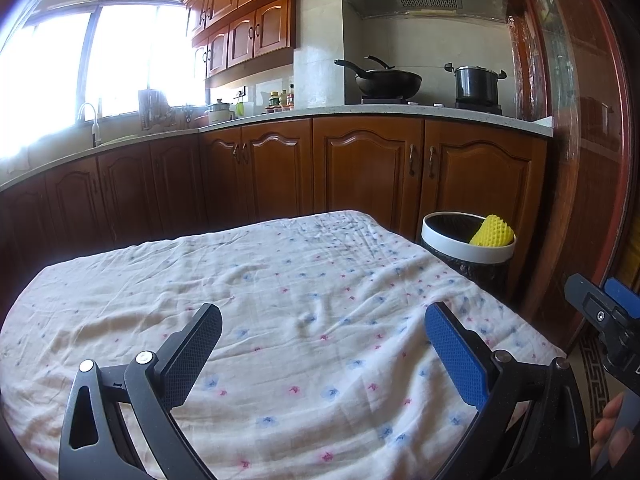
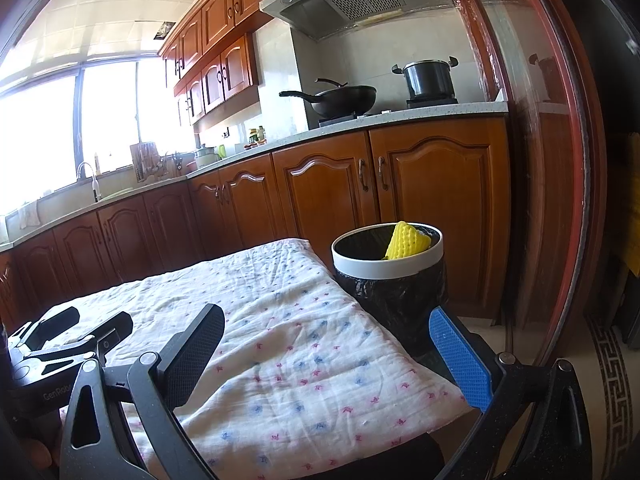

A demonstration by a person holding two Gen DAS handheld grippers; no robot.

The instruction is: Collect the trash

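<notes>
Status: collection appears complete or nearly so.
- Yellow foam net point(image 2: 406, 241) sits in bin point(image 2: 400, 266), leaning on far right rim.
- Bin stands just beside worktop point(image 1: 280, 300), right far corner.
- No trash visible on cloth.
- Left gripper point(image 1: 323, 354): fingers spread, empty.
- Right gripper point(image 2: 326, 354): fingers spread, empty.

Each black tool point(image 1: 323, 320) has one blue pad point(image 1: 456, 356), silver screws.

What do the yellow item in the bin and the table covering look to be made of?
Yellow item: likely foam fruit netting, matte; its surface shows a raised mesh pattern. Table covering: thin, soft woven cloth, probably cotton gauze, matte; it wrinkles and carries a small floral print.
</notes>
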